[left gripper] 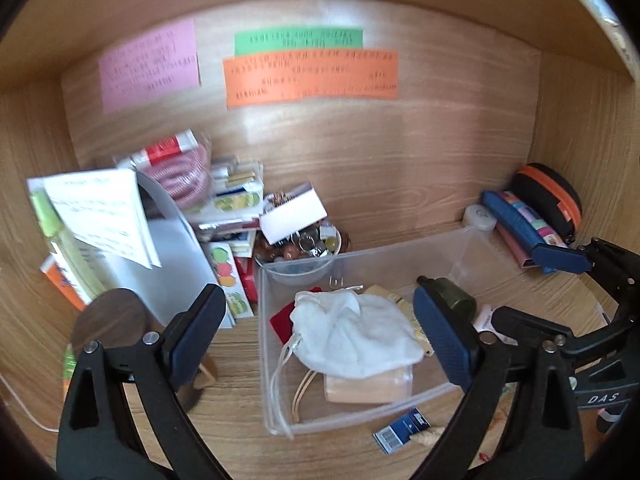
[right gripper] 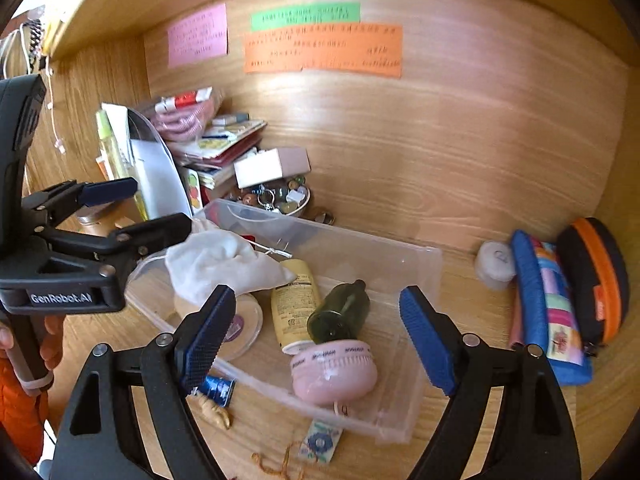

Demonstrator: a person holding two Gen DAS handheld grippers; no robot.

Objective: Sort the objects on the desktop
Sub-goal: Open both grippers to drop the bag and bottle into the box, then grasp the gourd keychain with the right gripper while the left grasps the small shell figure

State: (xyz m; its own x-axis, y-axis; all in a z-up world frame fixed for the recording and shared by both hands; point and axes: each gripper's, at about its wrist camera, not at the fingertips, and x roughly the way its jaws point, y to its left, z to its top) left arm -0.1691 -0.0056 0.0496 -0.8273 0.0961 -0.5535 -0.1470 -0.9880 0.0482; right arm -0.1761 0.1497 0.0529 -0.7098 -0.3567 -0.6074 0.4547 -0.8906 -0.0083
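Observation:
A clear plastic bin (left gripper: 400, 258) (right gripper: 424, 280) stands on the wooden desk. It holds a white cloth pouch (left gripper: 356, 332) (right gripper: 216, 260), a dark green bottle (left gripper: 452, 296) (right gripper: 340, 312), a cream tube (right gripper: 294, 304) and a pink round case (right gripper: 334, 372). My left gripper (left gripper: 320, 336) is open and empty, hovering over the bin's left side; it also shows in the right wrist view (right gripper: 152, 208). My right gripper (right gripper: 316, 336) is open and empty above the bin's near edge; it also shows at the right in the left wrist view.
Papers, a booklet and packets (left gripper: 120, 216) pile at the back left. A bowl of small trinkets (left gripper: 304, 248) (right gripper: 280, 200) stands behind the bin. A blue pencil case (right gripper: 548, 304) and a black-orange pouch (right gripper: 592, 276) lie at right. Small tags (right gripper: 320, 444) lie in front.

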